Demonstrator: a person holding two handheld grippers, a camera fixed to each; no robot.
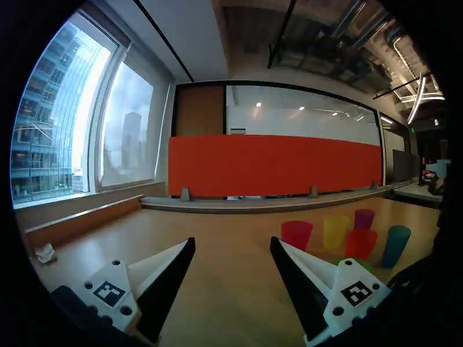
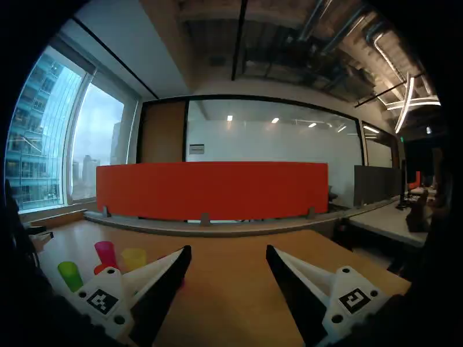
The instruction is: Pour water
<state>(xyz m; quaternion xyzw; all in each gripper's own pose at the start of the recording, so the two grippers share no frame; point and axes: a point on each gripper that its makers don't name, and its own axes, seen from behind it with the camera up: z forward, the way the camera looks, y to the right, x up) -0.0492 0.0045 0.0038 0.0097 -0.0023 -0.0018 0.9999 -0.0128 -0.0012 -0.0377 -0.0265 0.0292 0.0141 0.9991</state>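
Hovering over a wooden table (image 1: 231, 306), the left gripper (image 1: 231, 239) has its fingers spread wide and holds nothing; bare tabletop shows in the gap.

Left gripper view: a cluster of translucent cups stands upright on the table, ahead and to the right of the gripper.
- A red cup (image 1: 296, 233) is nearest the gap, just past the right-hand fingertip.
- A yellow cup (image 1: 335, 230) stands beside it, with a purple cup (image 1: 364, 218) farther back.
- An orange cup (image 1: 362, 243) and a teal cup (image 1: 396, 245) are closer to the camera.
- A green cup (image 1: 363, 264) is mostly hidden behind the finger.
- Contents of the cups: cannot tell.
- A crumpled paper (image 1: 45, 253) lies at the table's far left, well apart from the cups.
- An orange divider panel (image 1: 272, 165) runs along the far edge of the table.

Right gripper view: the right gripper (image 2: 227, 247) is also wide open and empty, above the same wood surface. The cups sit to its left, with a green cup (image 2: 70, 275) outermost, then a pink cup (image 2: 106, 253) and a yellow cup (image 2: 133, 258) close behind the left-hand finger. Neither gripper touches any cup.
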